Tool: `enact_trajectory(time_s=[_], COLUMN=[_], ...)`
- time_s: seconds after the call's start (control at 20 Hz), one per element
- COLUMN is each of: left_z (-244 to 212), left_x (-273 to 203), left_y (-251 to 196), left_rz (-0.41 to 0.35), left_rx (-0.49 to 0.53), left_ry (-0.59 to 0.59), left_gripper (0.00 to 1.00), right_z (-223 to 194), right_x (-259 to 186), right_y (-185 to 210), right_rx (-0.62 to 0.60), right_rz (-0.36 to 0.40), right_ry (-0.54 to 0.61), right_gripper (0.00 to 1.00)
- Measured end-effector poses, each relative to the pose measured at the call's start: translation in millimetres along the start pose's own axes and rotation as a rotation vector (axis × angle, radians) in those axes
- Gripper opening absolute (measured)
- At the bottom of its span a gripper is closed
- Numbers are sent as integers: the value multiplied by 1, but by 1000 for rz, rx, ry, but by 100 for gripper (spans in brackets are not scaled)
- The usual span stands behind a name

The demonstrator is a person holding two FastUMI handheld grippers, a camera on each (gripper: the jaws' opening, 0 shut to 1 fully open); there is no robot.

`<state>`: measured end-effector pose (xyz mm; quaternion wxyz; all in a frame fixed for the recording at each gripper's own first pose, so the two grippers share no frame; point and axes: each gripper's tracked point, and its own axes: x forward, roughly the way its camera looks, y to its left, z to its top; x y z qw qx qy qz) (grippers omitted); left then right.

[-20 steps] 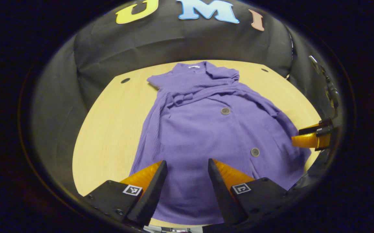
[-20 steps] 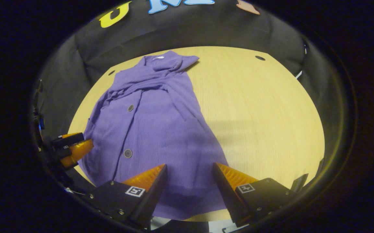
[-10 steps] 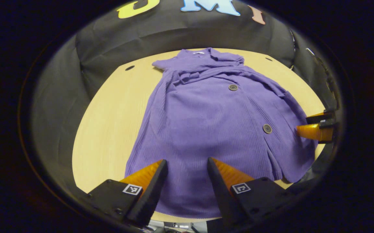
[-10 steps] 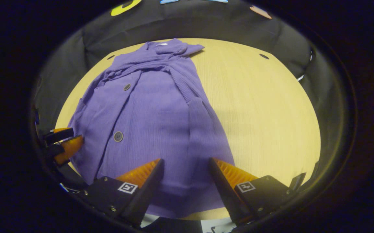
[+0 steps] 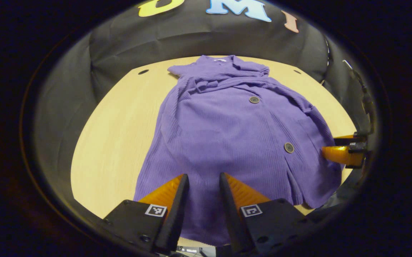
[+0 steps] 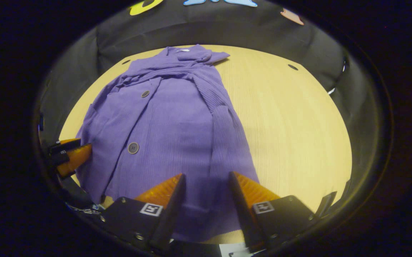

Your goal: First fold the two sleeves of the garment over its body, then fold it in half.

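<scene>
In the left gripper view, the left gripper (image 5: 203,178) is hanging low over the near hem of the purple garment (image 5: 227,132), its two fingers standing a narrow gap apart with ribbed cloth showing between them — whether the tips are touching the fabric cannot be told, and nothing is pinched between them. In the right gripper view, the right gripper (image 6: 206,176) is hovering over the other corner of the same hem, its fingers parted somewhat wider, cloth again lying beneath the gap and nothing gripped. Each gripper is also showing at the edge of the other's view, just beside the side edge of the garment. The garment is lying flat on the pale wooden table (image 5: 116,125), hem toward the grippers and collar (image 5: 218,60) toward the far edge. Two dark buttons are sitting along its front — the nearer button (image 5: 289,147) by the lower edge, the farther button (image 5: 254,99) up toward the chest. Farther on, both sleeves (image 5: 227,80) are lying folded across the chest in a bunched band just below the collar. Beyond the table's far edge, the black cloth wall (image 5: 191,39) is rising behind the garment.
</scene>
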<state>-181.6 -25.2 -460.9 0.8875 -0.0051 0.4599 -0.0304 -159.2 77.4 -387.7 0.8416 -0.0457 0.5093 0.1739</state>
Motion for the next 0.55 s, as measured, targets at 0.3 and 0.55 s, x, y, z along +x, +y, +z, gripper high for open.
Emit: enact_trajectory(time_s=[0.3, 0.55], left_z=[7, 21], left_x=[3, 2], left_y=[-6, -1], left_rz=[30, 22], left_rx=[1, -42], left_ry=[4, -19], left_gripper=[7, 6], right_z=[7, 34], right_x=[2, -4], right_y=[7, 11], right_rx=[78, 189], right_rz=[35, 80], right_ry=[46, 13], right_gripper=[3, 2])
